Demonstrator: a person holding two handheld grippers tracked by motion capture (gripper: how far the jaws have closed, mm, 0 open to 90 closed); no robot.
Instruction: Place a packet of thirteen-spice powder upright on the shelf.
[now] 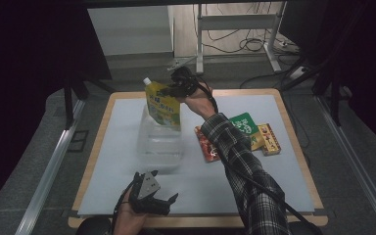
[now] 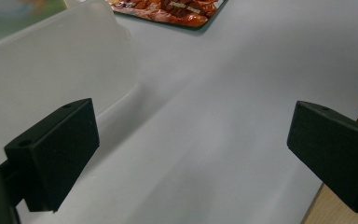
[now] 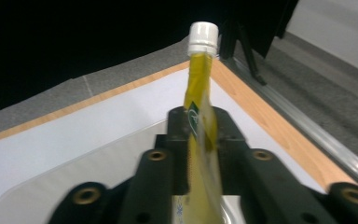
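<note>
High view: right tongs (image 1: 169,89), upper middle of the frame, pinch a yellow pouch (image 1: 162,106) upright over a clear tub (image 1: 159,142); left tongs (image 1: 169,201), bottom centre, gape wide and empty above the table (image 1: 103,147). Snack packets (image 1: 254,134) lie right of centre.

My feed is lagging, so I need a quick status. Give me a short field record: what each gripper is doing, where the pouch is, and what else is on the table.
right gripper: shut on yellow spouted pouch, gripping its upper edge
pouch position: held upright, lower end over the clear plastic container
left gripper: open, empty, near the table's front edge
left fingers: beside the container's wall
other items: red snack packet, green packet, yellow-red box, all right of the container
</note>
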